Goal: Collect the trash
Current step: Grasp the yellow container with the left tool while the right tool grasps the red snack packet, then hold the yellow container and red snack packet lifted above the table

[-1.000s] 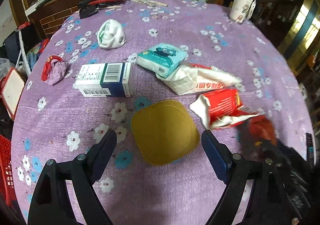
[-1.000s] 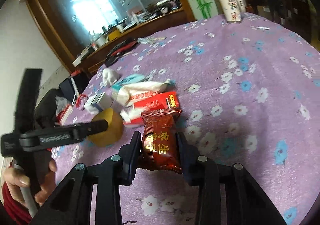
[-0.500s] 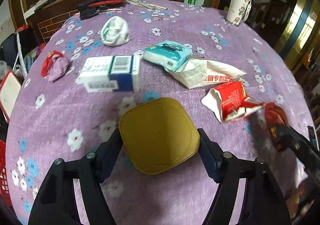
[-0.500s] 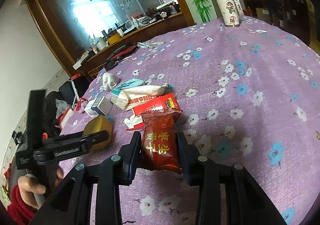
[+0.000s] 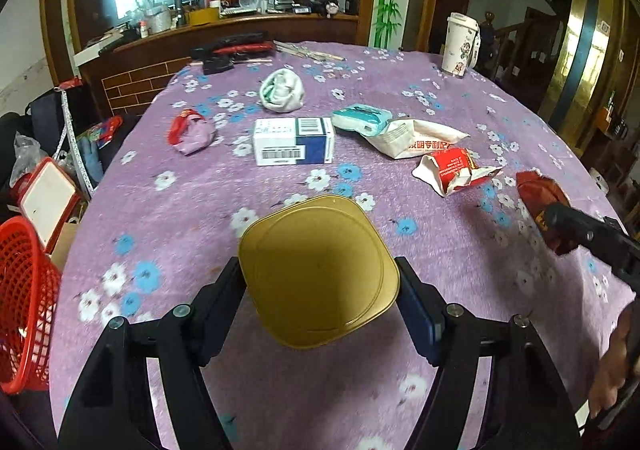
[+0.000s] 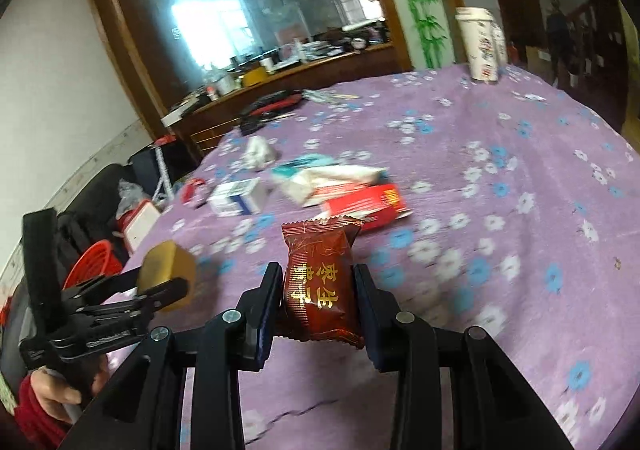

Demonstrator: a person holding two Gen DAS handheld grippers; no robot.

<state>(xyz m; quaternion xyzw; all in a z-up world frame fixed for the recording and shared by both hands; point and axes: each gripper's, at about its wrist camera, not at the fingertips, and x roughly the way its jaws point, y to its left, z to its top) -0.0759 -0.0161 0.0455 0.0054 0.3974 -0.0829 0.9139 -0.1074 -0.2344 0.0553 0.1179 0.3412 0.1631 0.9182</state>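
Trash is now in both grippers. The left gripper (image 5: pixel 320 290) has its fingers clenched on the gold square tin (image 5: pixel 318 272); a second ago those fingers stood wide on either side of the tin as it lay on the worktop (image 5: pixel 460 270), and they have since closed in until the pads press its two sides. In the right wrist view the tin (image 6: pixel 170 270) hangs clear of the purple cloth, so it has been lifted. The right gripper (image 6: pixel 318 302) grasps the dark red snack packet (image 6: pixel 320 282) between its fingers, the same hold as a second ago, and that packet too has come up off the cloth.

Both pieces look ready to be carried off, most likely to the red basket (image 5: pixel 24 302) beside the worktop's left edge. Much trash is left on the worktop: the blue and white box (image 5: pixel 294 141), the teal tissue pack (image 5: pixel 360 117), the white wrapper (image 5: pixel 416 137), the torn red wrapper (image 5: pixel 456 171), the crumpled white wad (image 5: pixel 282 90) and the small red and pink scrap (image 5: pixel 191 129). The task seems at an early stage.
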